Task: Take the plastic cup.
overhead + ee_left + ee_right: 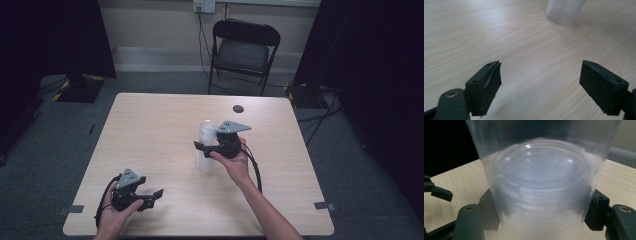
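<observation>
A stack of clear plastic cups (pixel 205 129) stands upright near the middle of the wooden table (pixel 150 125). My right gripper (pixel 206 146) holds it about mid-height, one jaw pressed on each side. In the right gripper view the cups (pixel 541 170) sit between the jaws of the right gripper (pixel 542 207). My left gripper (pixel 155 196) rests in the person's hand near the front left edge, open with nothing in it. The left gripper view has the left gripper (pixel 540 85) spread wide over bare table, with the base of the cup stack (pixel 565 11) farther off.
A small dark round spot (pixel 238 108) lies near the table's far edge. A black folding chair (pixel 245 47) stands behind the table. Dark curtains hang at both sides. One jaw of the left gripper (pixel 437 191) is seen at the left of the right gripper view.
</observation>
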A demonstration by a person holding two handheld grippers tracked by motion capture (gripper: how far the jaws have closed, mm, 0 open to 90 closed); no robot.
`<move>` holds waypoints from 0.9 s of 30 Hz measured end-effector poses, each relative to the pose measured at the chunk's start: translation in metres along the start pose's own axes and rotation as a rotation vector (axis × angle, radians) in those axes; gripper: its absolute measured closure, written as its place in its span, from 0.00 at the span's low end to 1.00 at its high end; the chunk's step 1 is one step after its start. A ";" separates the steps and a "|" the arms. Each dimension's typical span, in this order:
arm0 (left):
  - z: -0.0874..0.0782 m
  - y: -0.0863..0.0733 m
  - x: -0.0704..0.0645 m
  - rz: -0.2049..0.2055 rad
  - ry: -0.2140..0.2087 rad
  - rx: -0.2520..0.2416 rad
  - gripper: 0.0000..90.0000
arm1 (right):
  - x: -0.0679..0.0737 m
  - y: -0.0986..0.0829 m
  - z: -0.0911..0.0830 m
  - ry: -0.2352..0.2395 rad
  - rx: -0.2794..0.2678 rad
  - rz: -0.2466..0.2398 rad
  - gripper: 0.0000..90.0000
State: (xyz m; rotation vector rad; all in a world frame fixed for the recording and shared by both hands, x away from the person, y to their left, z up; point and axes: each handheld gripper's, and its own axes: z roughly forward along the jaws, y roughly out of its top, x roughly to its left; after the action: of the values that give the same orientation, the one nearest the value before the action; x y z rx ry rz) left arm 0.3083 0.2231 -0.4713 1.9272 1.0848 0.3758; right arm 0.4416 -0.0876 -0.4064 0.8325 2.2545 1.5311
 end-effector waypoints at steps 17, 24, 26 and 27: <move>0.001 0.000 -0.001 0.009 -0.004 0.001 0.20 | -0.001 0.008 -0.005 0.005 -0.025 0.008 0.33; 0.000 0.000 0.000 0.004 0.000 0.000 0.21 | 0.000 0.015 -0.007 0.014 -0.043 0.010 0.34; 0.000 0.000 0.000 0.003 -0.001 0.000 0.21 | 0.000 0.018 -0.008 0.011 -0.051 0.012 0.34; 0.000 0.000 0.000 0.003 -0.001 0.000 0.21 | 0.001 0.019 -0.009 0.010 -0.059 0.014 0.34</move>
State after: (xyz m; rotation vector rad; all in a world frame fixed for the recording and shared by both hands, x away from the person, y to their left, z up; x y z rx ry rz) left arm 0.3086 0.2231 -0.4715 1.9290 1.0814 0.3769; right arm 0.4422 -0.0886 -0.3856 0.8272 2.2033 1.6027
